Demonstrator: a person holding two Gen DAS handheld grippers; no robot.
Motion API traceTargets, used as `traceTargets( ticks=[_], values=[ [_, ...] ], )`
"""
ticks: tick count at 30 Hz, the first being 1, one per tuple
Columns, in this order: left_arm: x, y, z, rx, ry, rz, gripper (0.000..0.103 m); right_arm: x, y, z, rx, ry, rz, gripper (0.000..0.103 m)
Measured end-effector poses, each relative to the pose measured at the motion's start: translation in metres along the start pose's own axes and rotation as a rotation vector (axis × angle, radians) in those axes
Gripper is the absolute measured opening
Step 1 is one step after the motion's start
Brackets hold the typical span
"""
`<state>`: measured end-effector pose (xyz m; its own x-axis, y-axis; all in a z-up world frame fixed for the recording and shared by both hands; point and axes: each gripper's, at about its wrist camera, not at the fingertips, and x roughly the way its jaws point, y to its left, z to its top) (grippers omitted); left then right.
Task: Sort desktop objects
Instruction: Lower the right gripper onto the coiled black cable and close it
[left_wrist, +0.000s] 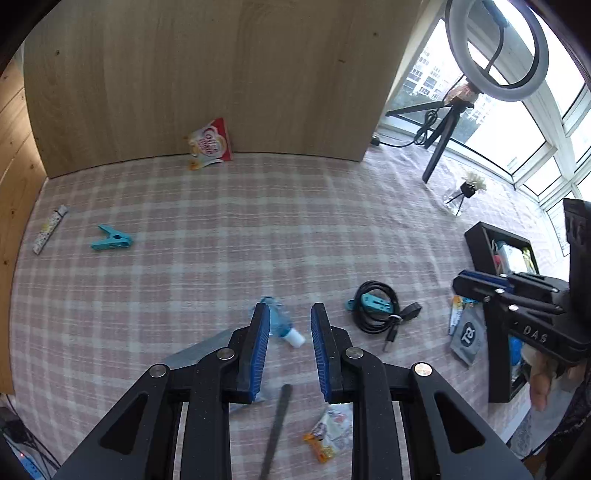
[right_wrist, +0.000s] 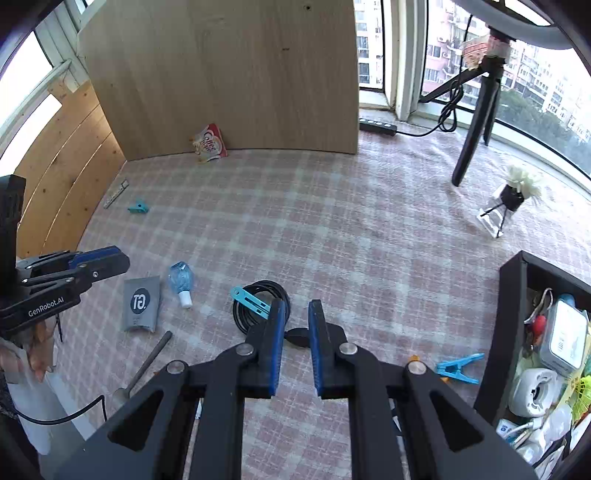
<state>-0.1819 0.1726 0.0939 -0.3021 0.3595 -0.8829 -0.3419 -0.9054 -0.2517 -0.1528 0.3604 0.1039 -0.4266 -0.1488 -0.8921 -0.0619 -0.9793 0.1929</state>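
Pink-and-white checked cloth (right_wrist: 369, 236) covered the desk where sorting went on. The left gripper (left_wrist: 288, 325) hung above the cloth with its blue-padded jaws spread, a small clear spray bottle (left_wrist: 281, 325) lying between and just beyond the tips. The right gripper (right_wrist: 297, 314) was likewise spread and empty above a coiled black cable (right_wrist: 260, 304), which had a teal clip (right_wrist: 249, 300) lying across it. A grey sachet (right_wrist: 141, 303) lay left of the bottle. At the right, a black organiser box (right_wrist: 511, 295) held assorted items, a blue clothes peg (right_wrist: 460, 368) just beside it.
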Motion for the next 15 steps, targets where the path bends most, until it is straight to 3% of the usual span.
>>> traceTargets(
  ticks=[4, 15],
  values=[
    [0.022, -0.018, 0.001, -0.012, 0.040, -0.060, 0.021, 0.018, 0.000, 0.000, 0.010, 0.057, 0.020, 0.013],
    [0.040, 0.022, 0.001, -0.070, 0.074, 0.005, 0.021, 0.067, -0.002, 0.007, 0.054, 0.133, 0.053, 0.013]
  ],
)
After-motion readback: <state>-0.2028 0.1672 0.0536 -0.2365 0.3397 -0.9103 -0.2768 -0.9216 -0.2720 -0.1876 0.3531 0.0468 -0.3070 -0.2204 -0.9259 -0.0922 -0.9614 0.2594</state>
